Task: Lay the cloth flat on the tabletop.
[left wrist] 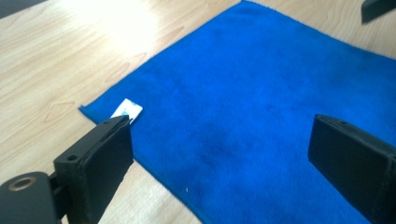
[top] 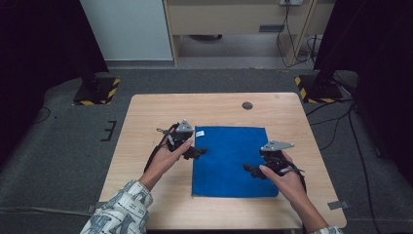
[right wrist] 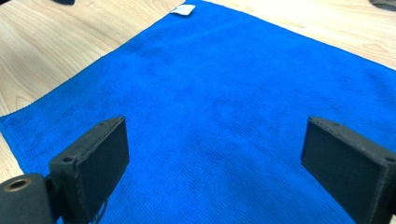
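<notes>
A blue cloth (top: pixel 231 161) lies flat and spread on the wooden table (top: pixel 146 112), with a small white label (top: pixel 199 133) at its far left corner. My left gripper (top: pixel 197 152) hovers at the cloth's left edge, jaws wide apart and empty; in the left gripper view the cloth (left wrist: pixel 261 107) and its label (left wrist: pixel 127 110) lie beneath. My right gripper (top: pixel 251 170) hangs over the cloth's right part, open with nothing held. The right gripper view looks across the cloth (right wrist: pixel 224 93) to the label (right wrist: pixel 183 9).
A small dark round hole cover (top: pixel 247 105) sits near the table's far edge. Two black stands with yellow-striped bases (top: pixel 97 90) flank the table on the grey floor. Cables run on the floor at the right.
</notes>
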### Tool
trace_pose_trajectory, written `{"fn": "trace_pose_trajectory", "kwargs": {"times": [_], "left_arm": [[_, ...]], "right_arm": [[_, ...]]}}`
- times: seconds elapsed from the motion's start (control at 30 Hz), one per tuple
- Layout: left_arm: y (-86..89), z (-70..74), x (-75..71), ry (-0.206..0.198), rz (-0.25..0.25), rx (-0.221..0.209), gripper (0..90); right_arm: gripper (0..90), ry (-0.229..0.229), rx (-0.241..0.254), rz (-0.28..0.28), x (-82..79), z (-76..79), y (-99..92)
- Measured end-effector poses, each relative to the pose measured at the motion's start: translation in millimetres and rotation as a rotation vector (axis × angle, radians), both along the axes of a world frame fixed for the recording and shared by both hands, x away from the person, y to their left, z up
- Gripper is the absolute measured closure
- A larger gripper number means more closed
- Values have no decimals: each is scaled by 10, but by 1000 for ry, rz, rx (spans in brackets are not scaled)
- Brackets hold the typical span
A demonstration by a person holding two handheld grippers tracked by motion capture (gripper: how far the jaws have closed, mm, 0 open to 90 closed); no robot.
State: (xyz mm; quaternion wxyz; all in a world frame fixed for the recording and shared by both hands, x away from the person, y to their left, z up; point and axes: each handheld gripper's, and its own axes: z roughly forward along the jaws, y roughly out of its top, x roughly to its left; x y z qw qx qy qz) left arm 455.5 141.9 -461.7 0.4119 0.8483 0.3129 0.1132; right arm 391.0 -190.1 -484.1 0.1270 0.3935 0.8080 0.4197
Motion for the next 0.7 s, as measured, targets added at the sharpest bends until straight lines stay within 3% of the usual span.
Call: {"fn": "trace_pose_trajectory", "kwargs": {"times": [0.2, 0.4, 0.57, 0.7], "left_arm": [[-40, 30, 74, -4, 4, -4, 63], [-129, 117, 138, -18, 2, -4, 64], [-150, 133, 182, -9, -6, -1, 63], [-125, 91, 242, 6, -9, -7, 63]], "right_arm": [[136, 11, -26, 4, 64, -14, 117], [140, 24, -9, 26, 54, -30, 296], [141, 13, -31, 56, 26, -60, 462], [173, -25, -42, 74, 15, -65, 570]]}}
